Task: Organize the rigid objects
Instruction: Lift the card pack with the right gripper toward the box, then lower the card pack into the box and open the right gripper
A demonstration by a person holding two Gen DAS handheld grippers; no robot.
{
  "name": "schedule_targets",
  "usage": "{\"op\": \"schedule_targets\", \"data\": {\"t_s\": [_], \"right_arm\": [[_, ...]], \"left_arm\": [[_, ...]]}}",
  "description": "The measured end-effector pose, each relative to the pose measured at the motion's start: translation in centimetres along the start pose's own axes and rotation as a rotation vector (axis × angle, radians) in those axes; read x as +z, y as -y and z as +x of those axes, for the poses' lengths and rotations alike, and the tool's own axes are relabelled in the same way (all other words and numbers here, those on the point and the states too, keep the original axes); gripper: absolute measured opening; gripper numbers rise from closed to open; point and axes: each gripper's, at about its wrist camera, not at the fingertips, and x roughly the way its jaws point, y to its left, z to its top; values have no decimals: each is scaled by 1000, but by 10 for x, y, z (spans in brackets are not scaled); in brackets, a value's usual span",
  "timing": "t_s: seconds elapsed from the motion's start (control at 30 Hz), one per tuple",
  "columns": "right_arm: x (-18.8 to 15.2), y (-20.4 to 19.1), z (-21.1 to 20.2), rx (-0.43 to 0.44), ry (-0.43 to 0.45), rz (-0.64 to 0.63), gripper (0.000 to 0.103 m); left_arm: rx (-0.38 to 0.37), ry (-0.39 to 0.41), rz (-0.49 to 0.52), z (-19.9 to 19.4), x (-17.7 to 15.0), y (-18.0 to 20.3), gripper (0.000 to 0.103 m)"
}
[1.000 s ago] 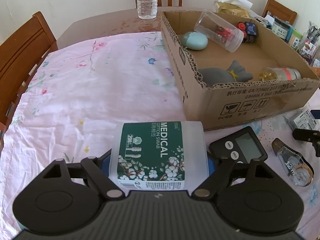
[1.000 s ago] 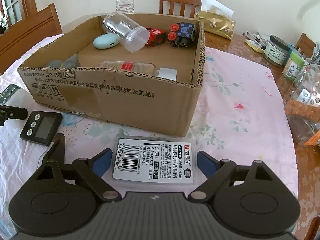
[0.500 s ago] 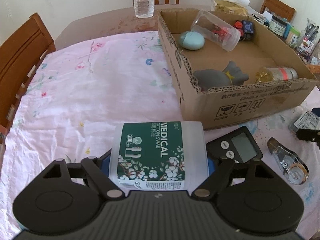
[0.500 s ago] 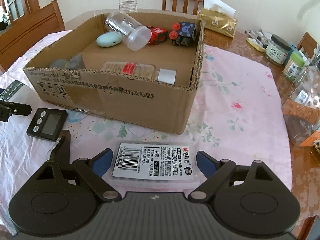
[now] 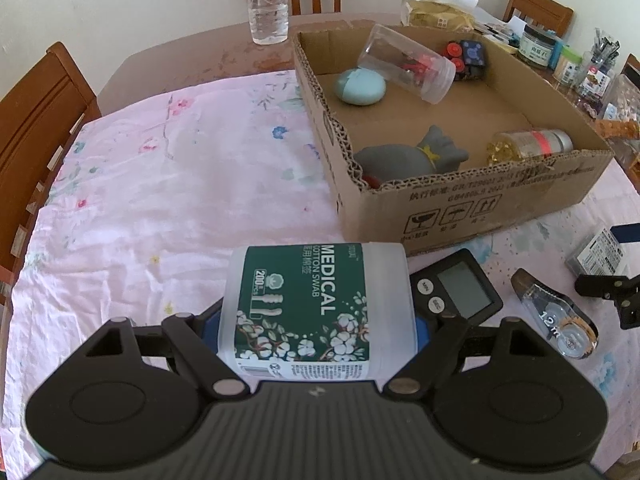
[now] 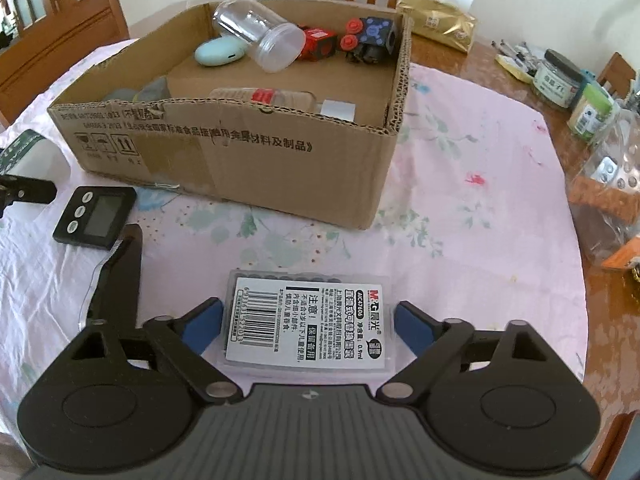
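right gripper: jaws opening, now clear of the refill case lying on the tablecloth; a second ago they stood closer. left gripper pinches the cotton swab jar, not yet in the cardboard box.

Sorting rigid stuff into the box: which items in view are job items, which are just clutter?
Job:
cotton swab tub, in left gripper
refill case, right gripper jaws opening around it
timer
correction tape
cardboard box

Clutter:
water bottle
tissue pack
jars
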Motion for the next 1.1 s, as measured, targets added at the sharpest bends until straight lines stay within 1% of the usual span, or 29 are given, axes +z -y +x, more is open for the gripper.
{"op": "schedule_targets", "data": {"t_s": [0.1,0.23,0.3,0.33,0.37,0.63,0.9,1.1], "right_arm": [[-1,-2,1,-12,13,9,100],[0,-4,3,-19,27,27,101],[1,-4,2,-20,28,23,97],[1,-5,1,-19,32,19,93],[3,-5,0,-16,31,12,92],[9,-8,-5,-31,14,-43,92],[22,-1,-36,-8,36,-82,92],[48,11,-67,11,92,-99,92]], "left_arm": [[2,-3,-3,0,0,0,83],[0,-6,-7,1,0,-1,83],[0,-8,-8,1,0,-1,83],[0,-8,-7,1,0,-1,83],[0,-9,-7,1,0,-1,83],[-2,-19,12,-7,6,-1,83],[-30,1,52,-38,16,-2,83],[-30,46,58,-59,26,-5,83]]}}
